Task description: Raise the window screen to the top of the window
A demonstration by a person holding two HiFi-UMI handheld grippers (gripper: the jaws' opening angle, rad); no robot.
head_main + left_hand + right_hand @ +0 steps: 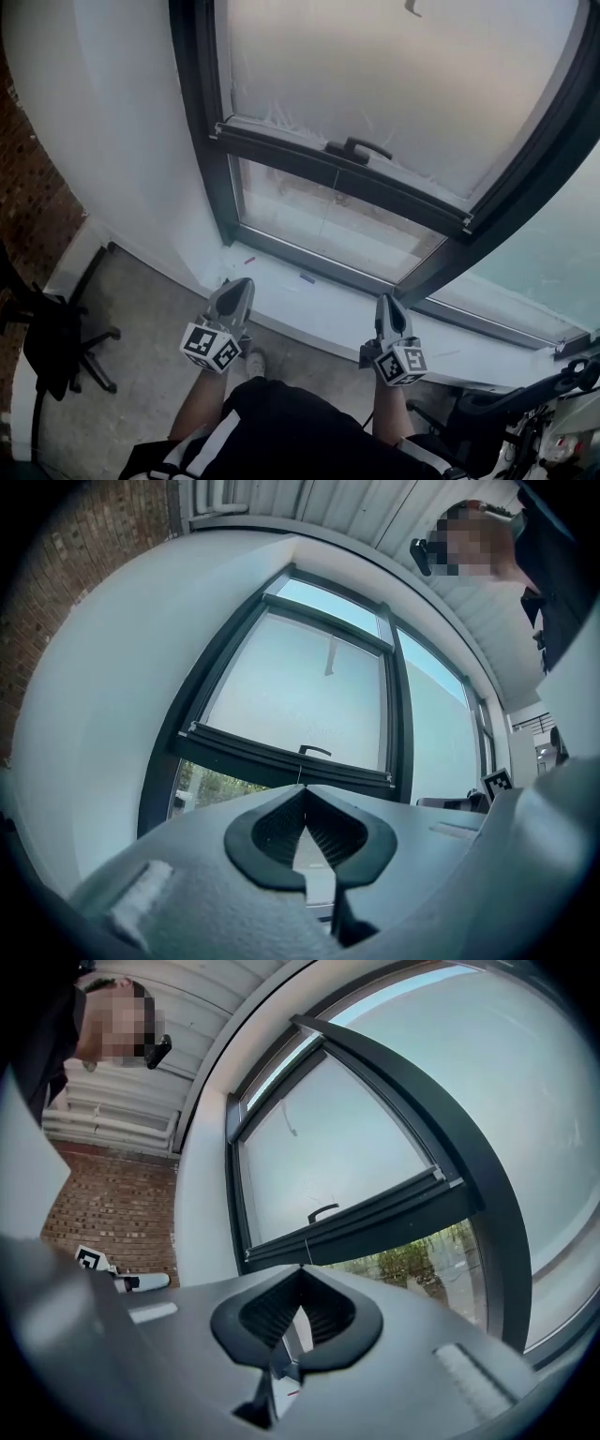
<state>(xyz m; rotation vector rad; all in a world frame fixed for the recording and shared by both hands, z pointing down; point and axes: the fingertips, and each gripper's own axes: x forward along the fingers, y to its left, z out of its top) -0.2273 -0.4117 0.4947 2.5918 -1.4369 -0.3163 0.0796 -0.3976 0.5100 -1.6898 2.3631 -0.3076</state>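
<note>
The window screen (394,84) is a frosted pane in a dark frame. Its dark bottom bar (347,173) carries a small black handle (356,147) and stands a little above the window's lower edge, leaving a strip of clear glass (328,220) below. Both grippers hover level over the white sill, short of the window. My left gripper (244,284) is shut and empty, and my right gripper (386,302) is shut and empty. In the left gripper view the handle (314,751) lies just above the closed tips (302,794). In the right gripper view the handle (323,1211) sits above the closed tips (302,1274).
A white sill (319,305) runs under the window. A black office chair (56,347) stands at the left by a brick wall (28,197). Dark equipment (534,412) crowds the lower right. A fixed pane (553,253) adjoins on the right.
</note>
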